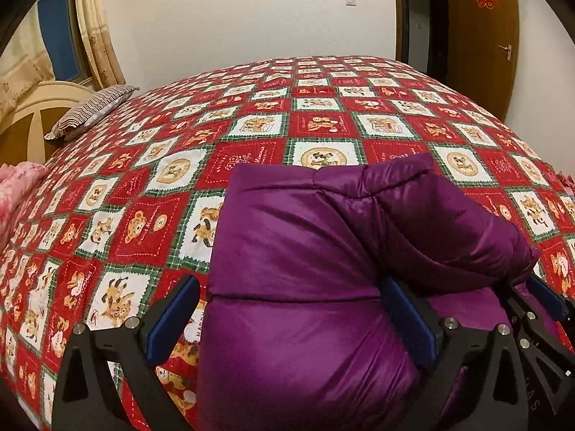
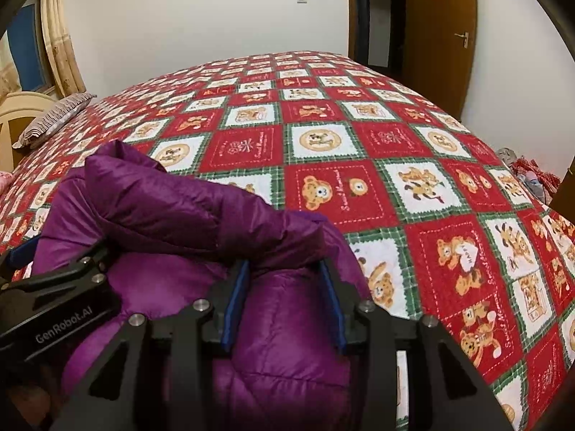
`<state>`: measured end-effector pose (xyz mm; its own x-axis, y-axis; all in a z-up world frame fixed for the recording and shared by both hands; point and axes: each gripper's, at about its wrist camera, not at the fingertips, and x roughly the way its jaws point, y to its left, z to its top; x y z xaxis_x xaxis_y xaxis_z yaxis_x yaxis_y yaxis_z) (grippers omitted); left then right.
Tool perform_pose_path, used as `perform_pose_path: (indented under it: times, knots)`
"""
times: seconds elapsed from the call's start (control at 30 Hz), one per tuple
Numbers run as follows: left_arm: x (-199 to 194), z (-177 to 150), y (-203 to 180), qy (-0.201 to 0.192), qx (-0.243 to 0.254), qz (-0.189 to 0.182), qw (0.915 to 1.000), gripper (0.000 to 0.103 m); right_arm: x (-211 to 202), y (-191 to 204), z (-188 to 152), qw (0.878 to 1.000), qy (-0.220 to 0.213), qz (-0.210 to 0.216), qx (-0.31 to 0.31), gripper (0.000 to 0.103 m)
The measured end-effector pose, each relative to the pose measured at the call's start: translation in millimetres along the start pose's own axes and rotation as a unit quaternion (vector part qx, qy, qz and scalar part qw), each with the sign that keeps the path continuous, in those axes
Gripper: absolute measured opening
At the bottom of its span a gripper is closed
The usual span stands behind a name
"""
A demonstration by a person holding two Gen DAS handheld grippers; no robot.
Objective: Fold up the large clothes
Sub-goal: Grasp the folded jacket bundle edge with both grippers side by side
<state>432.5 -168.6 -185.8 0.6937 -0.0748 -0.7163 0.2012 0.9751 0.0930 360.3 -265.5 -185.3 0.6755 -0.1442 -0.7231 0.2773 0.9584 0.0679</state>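
Note:
A puffy purple down jacket [image 1: 305,251] lies bunched on the red patchwork bedspread [image 1: 251,125], near the front edge. My left gripper [image 1: 287,319] is wide open, its jaws astride the jacket's left part. In the right wrist view the jacket [image 2: 172,215] fills the lower left. My right gripper [image 2: 285,298] has its blue-padded jaws around a thick fold of the jacket, squeezing it. A rolled sleeve or collar lies across the top. The left gripper's body [image 2: 54,305] shows at the far left, touching the jacket.
The bedspread [image 2: 359,125] covers a large bed. A striped pillow [image 1: 90,111] lies at the far left by the headboard. Pink bedding [image 1: 14,186] is at the left edge. A wooden door [image 1: 481,36] stands at the back right. Clothes [image 2: 532,176] lie off the bed's right side.

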Motion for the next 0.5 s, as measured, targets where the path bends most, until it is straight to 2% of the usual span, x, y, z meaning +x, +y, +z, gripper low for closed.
perform_pose_path:
  times: [0.5]
  knots:
    - [1.5,-1.7,-1.7,-0.001,0.005,0.006,1.0000,0.102,2.2,1.4,-1.0,1.000,0.003,-0.005,-0.001,0.045]
